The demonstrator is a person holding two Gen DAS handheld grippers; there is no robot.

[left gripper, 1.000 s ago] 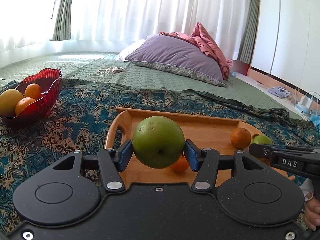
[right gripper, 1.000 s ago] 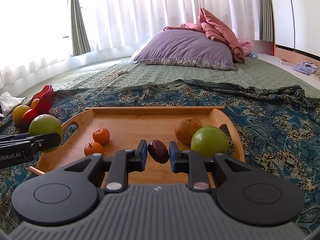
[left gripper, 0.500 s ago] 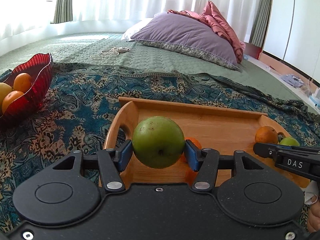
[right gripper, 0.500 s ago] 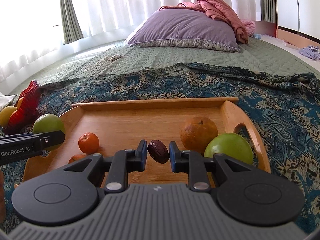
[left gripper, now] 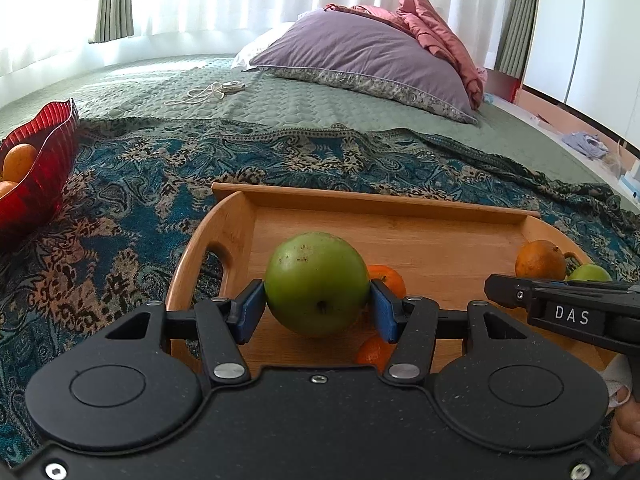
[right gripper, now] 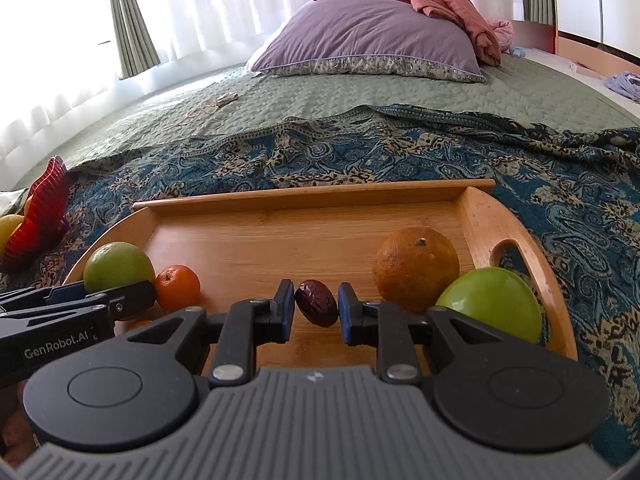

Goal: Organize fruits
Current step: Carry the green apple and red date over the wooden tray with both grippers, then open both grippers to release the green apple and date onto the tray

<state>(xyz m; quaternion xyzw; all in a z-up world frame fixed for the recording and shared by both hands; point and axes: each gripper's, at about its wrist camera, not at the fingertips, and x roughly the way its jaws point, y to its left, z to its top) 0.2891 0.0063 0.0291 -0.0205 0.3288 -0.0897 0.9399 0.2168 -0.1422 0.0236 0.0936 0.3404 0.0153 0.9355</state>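
Jaws of your left gripper (left gripper: 316, 306) clamp a green apple (left gripper: 316, 284) over the wooden tray's (left gripper: 400, 204) left end; jaws of your right gripper (right gripper: 316, 306) pinch a brown date (right gripper: 319, 303) above tray centre. Orange (right gripper: 416, 268) and second apple (right gripper: 490, 304) sit right; red bowl (left gripper: 44, 160) far left.

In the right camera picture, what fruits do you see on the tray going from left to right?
Green apple in the left tongs → small orange → date in the right tongs → big orange → second green apple.
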